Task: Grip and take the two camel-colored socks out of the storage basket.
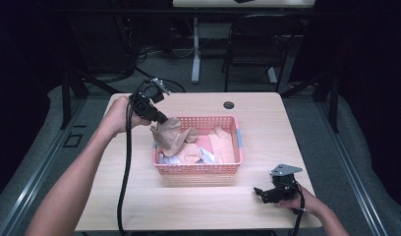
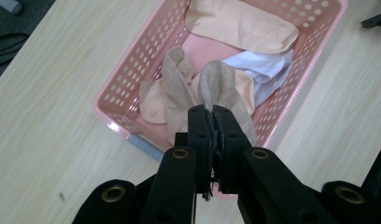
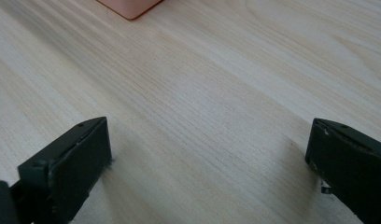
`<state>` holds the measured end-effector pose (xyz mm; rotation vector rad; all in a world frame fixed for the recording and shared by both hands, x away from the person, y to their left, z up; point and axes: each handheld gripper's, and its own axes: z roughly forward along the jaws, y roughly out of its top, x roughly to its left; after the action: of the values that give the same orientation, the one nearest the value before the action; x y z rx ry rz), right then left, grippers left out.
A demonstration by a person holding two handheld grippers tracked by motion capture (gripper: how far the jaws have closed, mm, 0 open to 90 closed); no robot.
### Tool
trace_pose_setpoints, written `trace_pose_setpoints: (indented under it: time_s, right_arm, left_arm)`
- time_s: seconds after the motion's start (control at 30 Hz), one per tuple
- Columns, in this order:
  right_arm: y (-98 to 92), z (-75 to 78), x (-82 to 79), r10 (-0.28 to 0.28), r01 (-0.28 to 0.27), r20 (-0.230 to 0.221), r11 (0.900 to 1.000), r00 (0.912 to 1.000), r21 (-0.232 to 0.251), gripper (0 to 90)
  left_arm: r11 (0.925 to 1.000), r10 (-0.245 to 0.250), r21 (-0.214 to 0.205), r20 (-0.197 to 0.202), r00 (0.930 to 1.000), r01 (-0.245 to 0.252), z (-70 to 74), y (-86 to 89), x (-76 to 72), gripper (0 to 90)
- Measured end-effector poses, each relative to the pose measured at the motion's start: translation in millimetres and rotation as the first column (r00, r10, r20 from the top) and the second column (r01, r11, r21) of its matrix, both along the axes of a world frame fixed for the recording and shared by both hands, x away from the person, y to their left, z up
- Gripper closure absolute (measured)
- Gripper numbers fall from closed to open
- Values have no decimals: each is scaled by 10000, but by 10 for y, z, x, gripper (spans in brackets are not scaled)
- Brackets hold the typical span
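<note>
High view showed the left gripper with fingers clamped on a tan sock, lifted partly out of the pink basket. Other socks remained inside. Right gripper rested on the table, fingers apart, empty.

Beige sock dangling over basket

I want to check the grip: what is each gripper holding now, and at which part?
The left gripper is shut on a beige sock, pinching its edge above the pink basket. The right gripper is open and holds nothing.
</note>
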<state>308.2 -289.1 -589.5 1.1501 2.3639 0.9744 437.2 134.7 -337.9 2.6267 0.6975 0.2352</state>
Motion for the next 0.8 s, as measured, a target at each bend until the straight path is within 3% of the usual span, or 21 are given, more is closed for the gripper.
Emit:
trace_pose_setpoints:
  time_s: [0.3,0.8]
  right_arm:
    - [0,0,0,0,0,0,10000,10000,3,0]
    - [0,0,0,-1,1,2,10000,10000,3,0]
  left_arm:
    - [9994,234,267,8,9997,-234,154,154,-43,868]
    - [9942,911,588,-121,9958,-902,314,592,-138,866]
